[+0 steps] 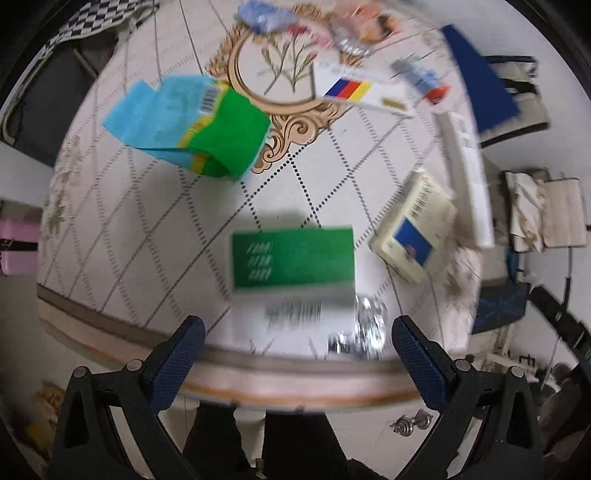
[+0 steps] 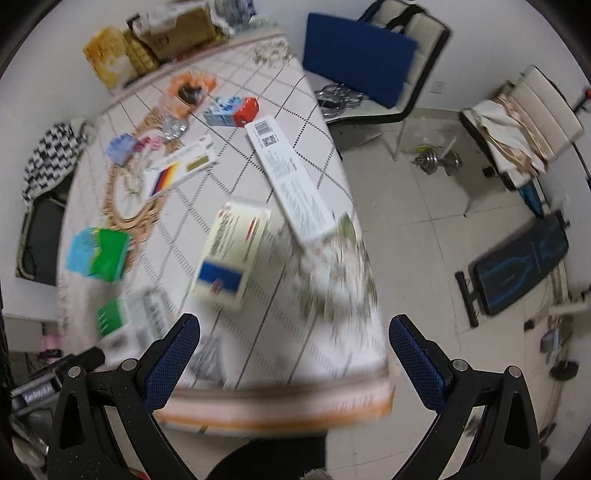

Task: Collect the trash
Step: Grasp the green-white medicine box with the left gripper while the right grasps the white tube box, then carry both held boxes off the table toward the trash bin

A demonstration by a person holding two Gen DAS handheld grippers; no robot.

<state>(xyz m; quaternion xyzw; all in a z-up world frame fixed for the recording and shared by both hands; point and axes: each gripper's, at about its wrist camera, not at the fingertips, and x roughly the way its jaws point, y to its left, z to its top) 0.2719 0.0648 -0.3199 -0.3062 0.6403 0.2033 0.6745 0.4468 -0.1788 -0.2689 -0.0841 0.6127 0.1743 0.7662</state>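
Empty packets lie scattered on a white patterned table (image 1: 147,221). A green and white box (image 1: 291,269) lies just beyond my left gripper (image 1: 297,339), which is open and holds nothing. Crumpled foil (image 1: 364,328) sits by its right finger. A green and cyan carton (image 1: 192,125) lies at the far left. A cream box with a blue patch (image 1: 413,221) (image 2: 232,251) lies to the right. My right gripper (image 2: 293,336) is open above the table's near corner (image 2: 332,369), holding nothing. A long white box (image 2: 291,177) reaches toward the table edge.
A striped white box (image 2: 181,166), a blue and red carton (image 2: 232,110) and small wrappers lie farther back. Cardboard boxes (image 2: 166,33) stand at the far end. Chairs (image 2: 373,62), dumbbells (image 2: 436,160) and a dark bench (image 2: 517,266) stand on the tiled floor at the right.
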